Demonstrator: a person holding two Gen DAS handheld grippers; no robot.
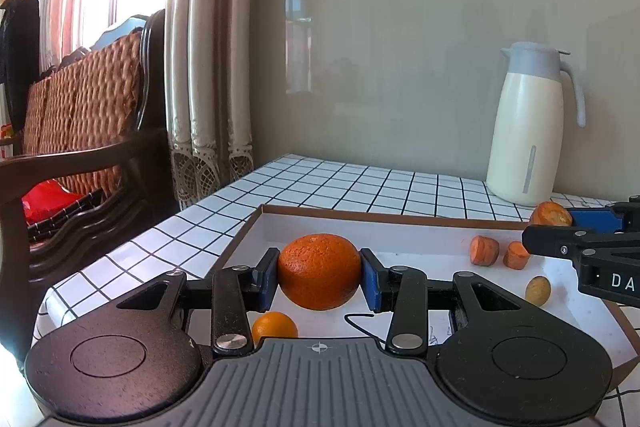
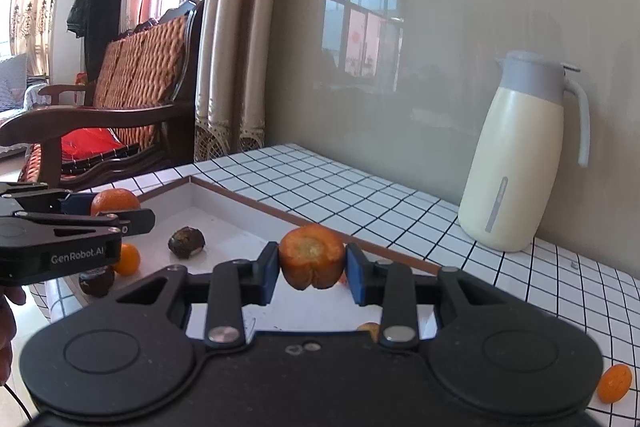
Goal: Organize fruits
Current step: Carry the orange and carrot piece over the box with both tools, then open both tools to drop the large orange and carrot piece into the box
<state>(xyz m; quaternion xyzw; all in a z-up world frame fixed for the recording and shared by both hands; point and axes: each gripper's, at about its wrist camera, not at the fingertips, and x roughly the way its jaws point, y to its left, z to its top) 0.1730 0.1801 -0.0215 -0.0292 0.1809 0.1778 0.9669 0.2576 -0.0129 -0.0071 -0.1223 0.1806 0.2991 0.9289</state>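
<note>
tray [image 1: 400,223]: white box on the tiled table, right under both grippers
left gripper [image 1: 320,275]: clamped on an orange [image 1: 319,271], held above the tray's left side
right gripper [image 2: 313,269]: pinching a carrot chunk [image 2: 312,255], cut end up, nearer the other chunks [image 1: 485,250]

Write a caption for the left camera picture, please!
Left tool holds an orange above the white tray.

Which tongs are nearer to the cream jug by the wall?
The right tongs, holding a carrot piece, are nearer the cream jug. The left tongs, gripping the orange, are further to the left.
</note>
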